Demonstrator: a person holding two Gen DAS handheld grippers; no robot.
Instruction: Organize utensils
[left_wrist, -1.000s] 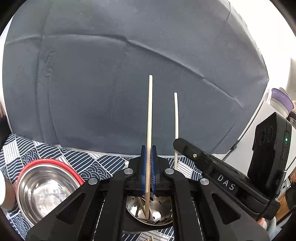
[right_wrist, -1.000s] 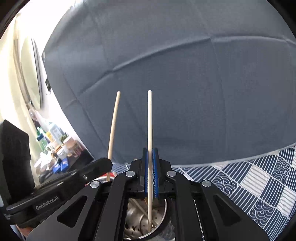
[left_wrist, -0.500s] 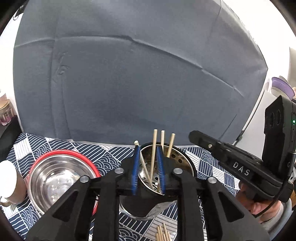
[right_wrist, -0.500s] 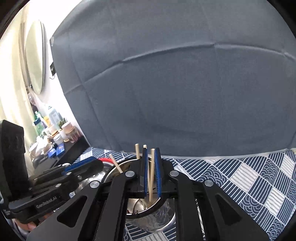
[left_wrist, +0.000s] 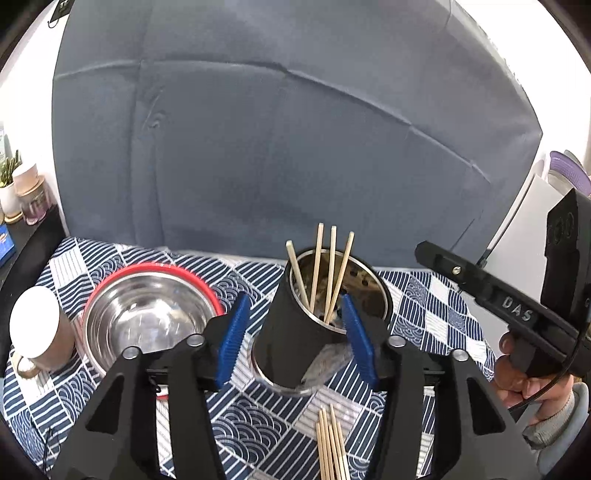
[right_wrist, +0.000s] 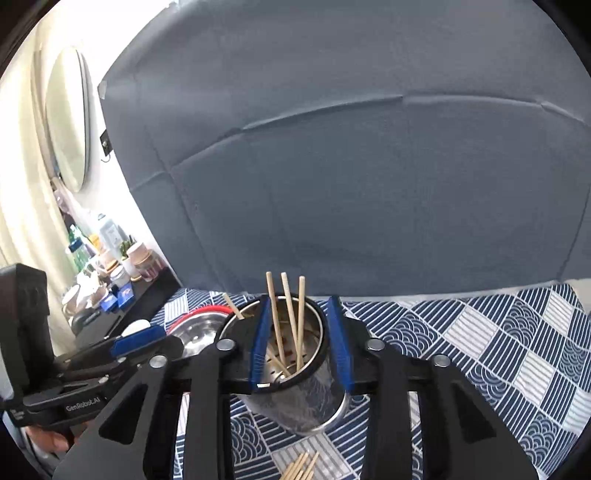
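Observation:
A black-sleeved steel utensil holder (left_wrist: 295, 347) (right_wrist: 306, 398) stands on the blue-and-white patterned cloth with several wooden chopsticks (left_wrist: 317, 266) (right_wrist: 291, 314) upright in it. My left gripper (left_wrist: 293, 301) hangs just in front of the holder, its jaws opening, blue pads clear of everything. My right gripper (right_wrist: 299, 301) is over the holder's rim, jaws also opening, and the chopsticks seen between its pads stand free in the holder. Each gripper shows in the other's view: the right gripper (left_wrist: 436, 256) on the right, the left gripper (right_wrist: 147, 341) on the left. More loose chopsticks (left_wrist: 330, 443) (right_wrist: 301, 469) lie on the cloth in front.
A steel bowl with a red rim (left_wrist: 147, 321) (right_wrist: 199, 328) sits left of the holder, and a white cup (left_wrist: 37, 328) stands further left. A grey cloth backdrop (left_wrist: 295, 147) closes the far side. A dark side shelf (right_wrist: 110, 288) with bottles and pots is at the left.
Both grippers were shut, each on one upright chopstick above the holder. Both chopsticks now stand in the holder, both sets of jaws have parted, and the grippers have drawn back.

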